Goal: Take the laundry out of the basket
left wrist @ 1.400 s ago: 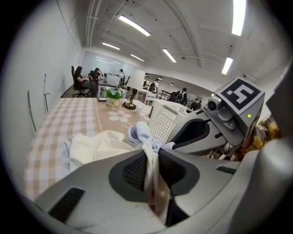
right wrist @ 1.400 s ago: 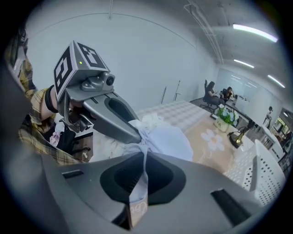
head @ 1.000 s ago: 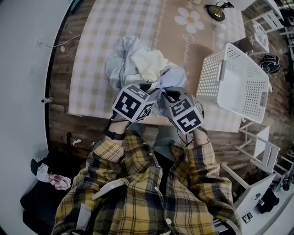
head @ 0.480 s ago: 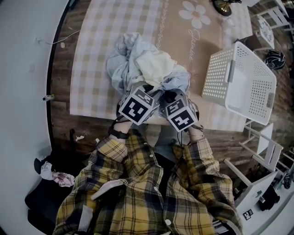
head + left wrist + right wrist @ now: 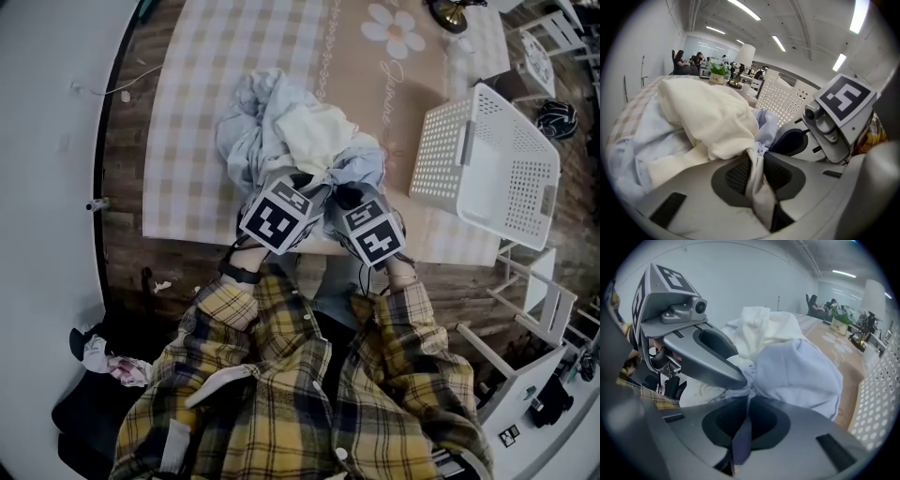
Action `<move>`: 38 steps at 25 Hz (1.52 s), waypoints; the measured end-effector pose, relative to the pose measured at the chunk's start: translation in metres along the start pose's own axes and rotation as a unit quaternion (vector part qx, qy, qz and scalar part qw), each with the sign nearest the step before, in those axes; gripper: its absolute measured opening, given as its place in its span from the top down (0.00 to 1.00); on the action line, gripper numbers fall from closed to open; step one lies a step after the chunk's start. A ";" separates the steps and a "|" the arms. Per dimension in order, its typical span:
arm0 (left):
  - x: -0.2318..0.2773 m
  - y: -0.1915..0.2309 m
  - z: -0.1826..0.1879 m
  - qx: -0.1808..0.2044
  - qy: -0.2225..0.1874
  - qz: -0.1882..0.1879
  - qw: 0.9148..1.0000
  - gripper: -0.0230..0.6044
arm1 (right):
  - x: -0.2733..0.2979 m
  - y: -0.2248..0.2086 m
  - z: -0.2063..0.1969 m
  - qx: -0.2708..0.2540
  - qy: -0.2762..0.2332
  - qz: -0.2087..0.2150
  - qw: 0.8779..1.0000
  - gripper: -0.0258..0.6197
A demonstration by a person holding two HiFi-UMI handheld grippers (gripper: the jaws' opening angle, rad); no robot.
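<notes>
Though well clear of the basket (image 5: 441, 150), sits right at both claws: laundry (image 5: 281, 131) heaped mid-frame on the checked surface (image 5: 197, 112), with its long axis running from upper left to lower right in the head view. Lies just up-frame of the two claws and meets them at its lower edge, side by side and almost touching.

Pinched in the left claw (image 5: 757, 157): a twisted fold of cream cloth (image 5: 708, 112), drawn thin between the dark pads. Has just been easing its jaws apart a little, yet grips the fold between them.

Pinched in the right claw (image 5: 747, 397): a gathered corner of pale blue cloth (image 5: 797, 371), with a dark strip trailing down between jaws pressed nearly together.

Looks soft, crumpled and loosely tangled: cream on top, pale blue and greyish white wrapped around and beneath. Likely to drag as one bundle rather than part cleanly.

As for the basket: stands tipped on its side at the right of the frame, white and perforated, showing nothing inside. Judged emptied, then, with the task close to done.

Neither hand nearer to the heap; right one nearer to the basket. Next move probably turns on drawing the two pieces apart sideways or simply letting go, given two holds at the same lower edge of one bundle.
</notes>
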State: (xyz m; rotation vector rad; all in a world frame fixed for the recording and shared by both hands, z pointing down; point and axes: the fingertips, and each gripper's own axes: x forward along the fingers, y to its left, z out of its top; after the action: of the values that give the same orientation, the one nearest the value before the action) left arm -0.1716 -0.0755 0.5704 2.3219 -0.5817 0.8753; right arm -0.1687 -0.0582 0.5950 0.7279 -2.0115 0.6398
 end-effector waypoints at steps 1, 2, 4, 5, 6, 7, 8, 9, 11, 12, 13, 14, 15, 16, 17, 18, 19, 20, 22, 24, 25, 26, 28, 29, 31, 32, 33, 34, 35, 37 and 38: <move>-0.002 0.000 0.001 0.000 -0.002 0.000 1.000 0.80 | -0.002 0.000 0.001 0.000 0.001 -0.001 1.000 0.89; -0.004 -0.001 0.003 0.001 -0.005 0.001 1.000 0.80 | -0.005 0.000 0.003 0.000 0.000 -0.003 1.000 0.89; -0.008 -0.004 0.008 0.003 -0.009 0.003 1.000 0.79 | -0.013 -0.002 0.004 0.004 -0.004 -0.011 1.000 0.88; -0.011 -0.005 0.010 0.006 -0.009 0.005 1.000 0.77 | -0.016 -0.003 0.004 0.008 -0.005 -0.015 1.000 0.87; -0.014 -0.006 0.012 0.010 -0.009 0.008 1.000 0.75 | -0.020 -0.004 0.004 0.012 -0.007 -0.019 1.000 0.85; -0.017 -0.006 0.014 0.014 -0.010 0.011 1.000 0.73 | -0.023 -0.005 0.005 0.017 -0.011 -0.022 1.000 0.83; -0.021 -0.006 0.017 0.018 -0.012 0.014 1.000 0.73 | -0.027 -0.006 0.005 0.023 -0.017 -0.024 0.999 0.82; -0.024 -0.006 0.019 0.021 -0.015 0.016 1.000 0.71 | -0.031 -0.007 0.007 0.028 -0.024 -0.026 0.999 0.81; -0.032 -0.004 0.026 0.027 -0.022 0.021 0.999 0.69 | -0.042 -0.010 0.011 0.035 -0.037 -0.031 0.998 0.77; -0.037 -0.002 0.032 0.032 -0.027 0.026 0.999 0.66 | -0.048 -0.013 0.014 0.037 -0.043 -0.034 0.998 0.75; -0.043 0.000 0.039 0.037 -0.034 0.031 0.998 0.66 | -0.055 -0.016 0.018 0.039 -0.051 -0.036 0.997 0.73; -0.051 0.000 0.046 0.041 -0.041 0.038 0.998 0.66 | -0.064 -0.017 0.021 0.041 -0.060 -0.037 0.997 0.73; -0.059 -0.001 0.052 0.044 -0.049 0.044 0.997 0.66 | -0.074 -0.016 0.023 0.043 -0.068 -0.038 0.996 0.72; -0.068 -0.003 0.057 0.045 -0.057 0.049 0.996 0.66 | -0.084 -0.015 0.024 0.045 -0.077 -0.039 0.995 0.72; -0.076 -0.006 0.061 0.047 -0.066 0.053 0.995 0.66 | -0.094 -0.013 0.025 0.047 -0.088 -0.039 0.994 0.72; -0.084 -0.007 0.065 0.050 -0.076 0.056 0.994 0.66 | -0.102 -0.011 0.028 0.051 -0.102 -0.039 0.993 0.72; -0.090 -0.007 0.068 0.052 -0.087 0.058 0.993 0.66 | -0.108 -0.009 0.031 0.057 -0.120 -0.037 0.990 0.72; -0.095 -0.007 0.071 0.053 -0.099 0.058 0.992 0.66 | -0.113 -0.007 0.036 0.063 -0.139 -0.034 0.988 0.72; -0.106 -0.011 0.078 0.054 -0.122 0.049 0.990 0.66 | -0.125 -0.004 0.047 0.076 -0.177 -0.026 0.981 0.72; -0.116 -0.021 0.089 0.056 -0.148 0.036 0.987 0.66 | -0.140 -0.001 0.059 0.076 -0.210 -0.019 0.975 0.72; -0.120 -0.028 0.096 0.060 -0.162 0.028 0.984 0.68 | -0.148 0.000 0.066 0.073 -0.225 -0.015 0.971 0.72; -0.124 -0.036 0.103 0.065 -0.178 0.017 0.982 0.75 | -0.157 0.000 0.072 0.068 -0.240 -0.013 0.968 0.72; -0.130 -0.051 0.117 0.070 -0.206 -0.001 0.976 0.75 | -0.176 0.000 0.083 0.058 -0.267 -0.013 0.962 0.74; -0.131 -0.059 0.124 0.072 -0.216 -0.008 0.974 0.75 | -0.186 -0.001 0.087 0.053 -0.280 -0.013 0.958 0.74; -0.135 -0.073 0.137 0.078 -0.233 -0.018 0.969 0.75 | -0.207 -0.006 0.093 0.046 -0.306 -0.018 0.951 0.77; -0.136 -0.081 0.145 0.082 -0.242 -0.022 0.967 0.75 | -0.217 -0.009 0.095 0.043 -0.317 -0.024 0.947 0.80; -0.138 -0.088 0.153 0.084 -0.251 -0.028 0.964 0.75 | -0.228 -0.013 0.096 0.042 -0.327 -0.031 0.944 0.85; -0.140 -0.096 0.160 0.085 -0.260 -0.034 0.961 0.75 | -0.239 -0.018 0.096 0.041 -0.335 -0.038 0.940 0.90; -0.142 -0.105 0.169 0.085 -0.270 -0.039 0.958 0.75 | -0.250 -0.022 0.095 0.040 -0.342 -0.043 0.938 0.91; -0.146 -0.121 0.185 0.091 -0.291 -0.042 0.951 0.75 | -0.271 -0.028 0.092 0.038 -0.354 -0.048 0.933 0.94; -0.147 -0.130 0.194 0.096 -0.302 -0.041 0.948 0.81 | -0.282 -0.031 0.091 0.035 -0.358 -0.048 0.932 0.94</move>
State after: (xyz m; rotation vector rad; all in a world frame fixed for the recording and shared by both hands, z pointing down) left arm -0.1127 -0.0793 0.3009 2.7767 -0.6591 0.1649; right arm -0.0726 -0.0714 0.3135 1.2248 -2.5936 0.4137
